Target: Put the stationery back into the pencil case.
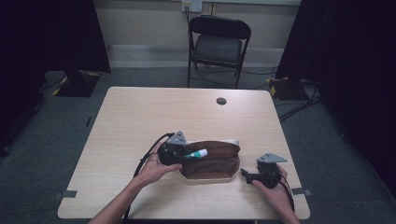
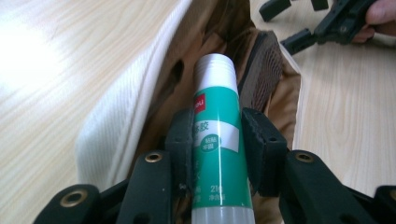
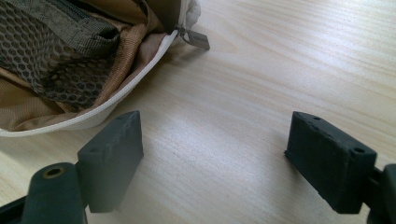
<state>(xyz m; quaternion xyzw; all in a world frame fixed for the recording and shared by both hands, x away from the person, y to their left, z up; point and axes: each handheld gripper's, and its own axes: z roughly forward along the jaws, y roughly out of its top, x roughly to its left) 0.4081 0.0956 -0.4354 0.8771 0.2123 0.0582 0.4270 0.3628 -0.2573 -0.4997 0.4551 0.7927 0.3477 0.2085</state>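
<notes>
Now glue stick [image 2: 216,140] clamped in left hand-held gripper [image 2: 218,144] over open pouch [image 1: 212,164]; right hand-held gripper [image 3: 215,154] wide.

A black folding chair [image 1: 218,45] stands beyond the worktop [image 1: 140,116], which has a dark round hole [image 1: 221,101] near its far edge, with cables [image 1: 299,105] on the floor

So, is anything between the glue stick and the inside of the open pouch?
Nothing visible. The left gripper holds the glue stick with its cap end already over the open pouch; the opening ahead looks free.
</notes>
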